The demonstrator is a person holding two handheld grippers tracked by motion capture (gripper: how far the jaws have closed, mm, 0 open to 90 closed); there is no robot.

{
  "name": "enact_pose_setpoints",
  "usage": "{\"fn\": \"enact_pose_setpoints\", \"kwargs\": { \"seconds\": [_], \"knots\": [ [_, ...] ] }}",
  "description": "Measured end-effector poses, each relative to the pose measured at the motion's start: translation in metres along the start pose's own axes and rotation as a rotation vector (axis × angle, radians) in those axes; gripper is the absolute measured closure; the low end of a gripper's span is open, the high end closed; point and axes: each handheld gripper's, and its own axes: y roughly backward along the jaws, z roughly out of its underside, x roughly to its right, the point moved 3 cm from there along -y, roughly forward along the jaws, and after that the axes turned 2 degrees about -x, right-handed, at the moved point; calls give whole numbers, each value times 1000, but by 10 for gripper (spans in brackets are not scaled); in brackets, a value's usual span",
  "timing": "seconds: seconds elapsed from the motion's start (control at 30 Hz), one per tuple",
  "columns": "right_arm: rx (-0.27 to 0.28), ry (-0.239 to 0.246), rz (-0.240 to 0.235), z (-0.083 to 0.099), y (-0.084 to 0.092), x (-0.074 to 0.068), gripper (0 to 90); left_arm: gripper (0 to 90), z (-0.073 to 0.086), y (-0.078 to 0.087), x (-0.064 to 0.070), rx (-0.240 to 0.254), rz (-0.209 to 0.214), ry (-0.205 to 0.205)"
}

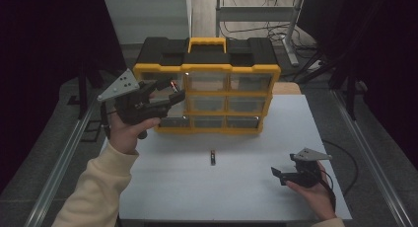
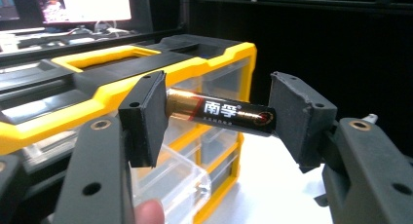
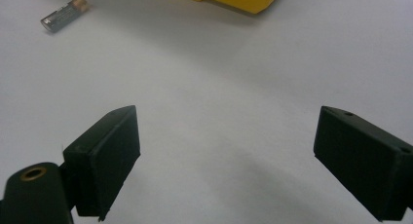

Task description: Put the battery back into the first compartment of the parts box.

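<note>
My left gripper (image 2: 219, 112) is shut on a black and gold battery (image 2: 221, 113), clamped end to end between its two pads. In the high view the left gripper (image 1: 165, 94) is held up at the left side of a yellow and black organizer case (image 1: 207, 86) with clear drawers. A clear drawer (image 2: 182, 180) stands pulled out just below the jaws. A second battery (image 1: 213, 157) lies on the white table in front of the case, and it lies at the far left (image 3: 63, 13) in the right gripper view. My right gripper (image 1: 282, 173) rests low at the table's right, open and empty (image 3: 226, 156).
The white table top (image 1: 236, 187) stretches between the case and the near edge. Metal rails (image 1: 64, 153) run along both sides of the table. A cable (image 1: 347, 158) trails off the right gripper. A lit screen (image 2: 92, 5) glows behind the case.
</note>
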Motion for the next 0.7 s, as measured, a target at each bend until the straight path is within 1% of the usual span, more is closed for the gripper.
{"fn": "enact_pose_setpoints", "kwargs": {
  "seconds": [0.07, 0.1, 0.27, 0.33, 0.43, 0.5, 0.6, 0.63, 0.7],
  "knots": [
    [0, 1, 0, 0, 0, 0, 101, 415, 0, 0, -3, -4, -13, 1],
    [0, 1, 1, 0, 0, 0, 101, 414, -1, 0, -4, -12, -23, -5],
    [0, 1, 0, 0, 0, 0, 101, 415, -1, 0, -10, -18, -61, -5],
    [-1, 1, 0, 0, 0, 0, 101, 415, 0, 0, -12, -28, -88, -10],
    [-1, 2, 1, 0, 0, 0, 101, 414, 1, 0, -15, -35, -116, -6],
    [-1, 1, 1, 0, 0, 0, 101, 414, 2, 1, -17, -42, -142, -13],
    [-2, 3, 1, 0, 0, 0, 101, 414, 2, 1, -20, -52, -161, -12],
    [-2, 3, 1, 0, 0, 0, 101, 414, 2, 1, -21, -49, -174, -6],
    [-2, 2, 1, 0, 0, 1, 101, 414, 3, 1, -23, -55, -189, -9]
  ]
}}
